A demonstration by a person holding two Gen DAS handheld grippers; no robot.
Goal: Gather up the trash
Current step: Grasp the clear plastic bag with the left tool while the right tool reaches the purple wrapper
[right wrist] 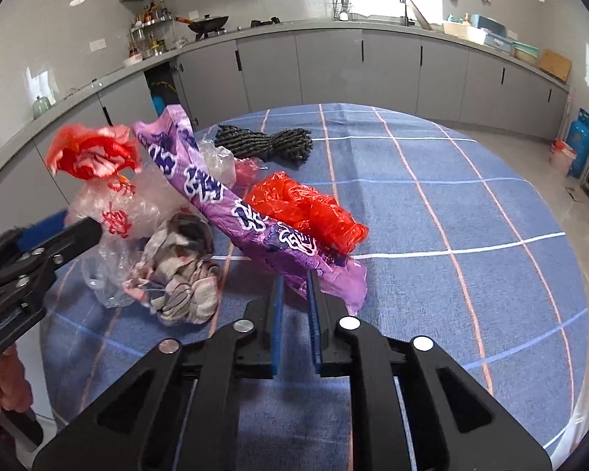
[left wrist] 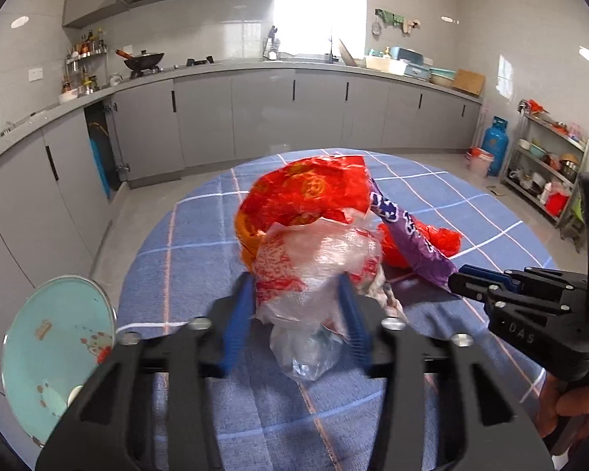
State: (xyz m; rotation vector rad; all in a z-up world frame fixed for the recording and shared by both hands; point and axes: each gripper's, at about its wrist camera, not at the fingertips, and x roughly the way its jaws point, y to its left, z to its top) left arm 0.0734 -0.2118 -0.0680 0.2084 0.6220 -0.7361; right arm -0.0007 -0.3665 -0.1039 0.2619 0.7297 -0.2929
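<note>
A heap of trash lies on the blue checked tablecloth. My left gripper has its blue pads pressed on both sides of a clear plastic bag with red print; it also shows at the left edge of the right wrist view. My right gripper is shut on the near end of a long purple bag, and its tips meet that purple bag from the right. A red bag sits behind, another red bag lies beside the purple one, and a crumpled grey rag lies in front.
A dark rope bundle lies at the far side of the table. A soiled teal plate sits at the table's left edge. Grey kitchen cabinets run along the back, with a blue gas cylinder and a metal shelf rack to the right.
</note>
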